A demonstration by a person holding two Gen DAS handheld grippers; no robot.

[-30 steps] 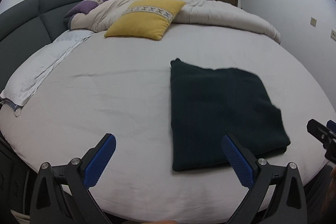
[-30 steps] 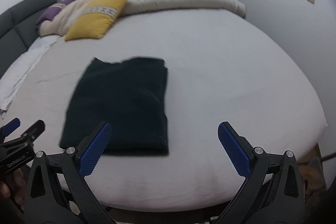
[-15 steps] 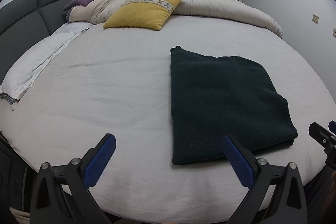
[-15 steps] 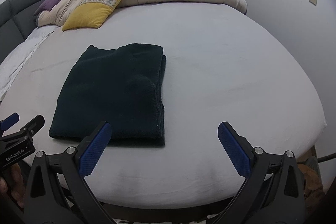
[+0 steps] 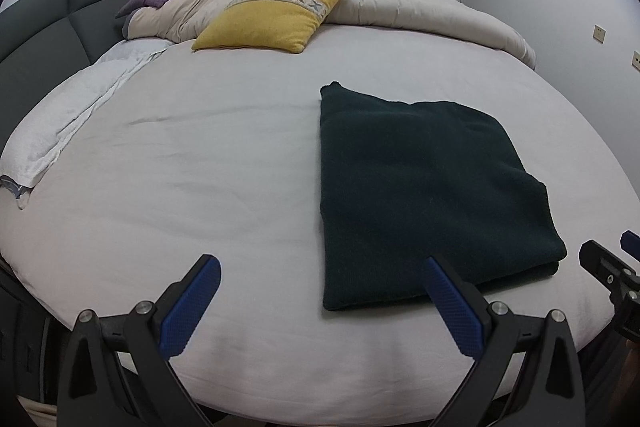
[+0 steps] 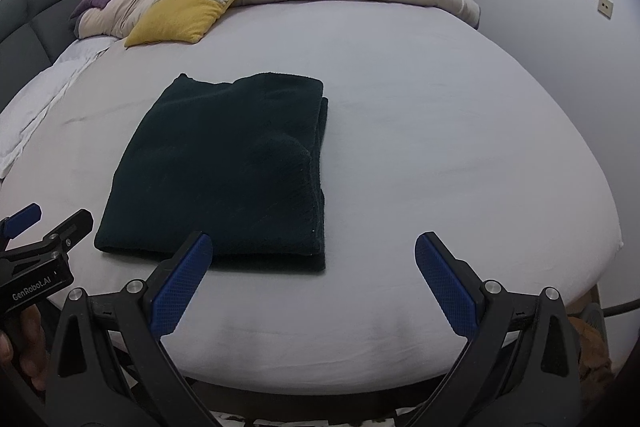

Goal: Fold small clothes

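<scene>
Dark green garment (image 5: 424, 183) folded flat on bed (image 5: 200, 163), at 1 o'clock from spread, empty left tool (image 5: 320, 301) and 11 o'clock from spread right tool (image 6: 310, 275); both drawn back slightly since a second ago, folding apparently finished.

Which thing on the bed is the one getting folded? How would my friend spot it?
Find the big round bed with its pale sheet. Near the front edge lies the folded dark green garment, a flat rectangle. It is the only dark thing there; the yellow pillow sits far behind.
</scene>
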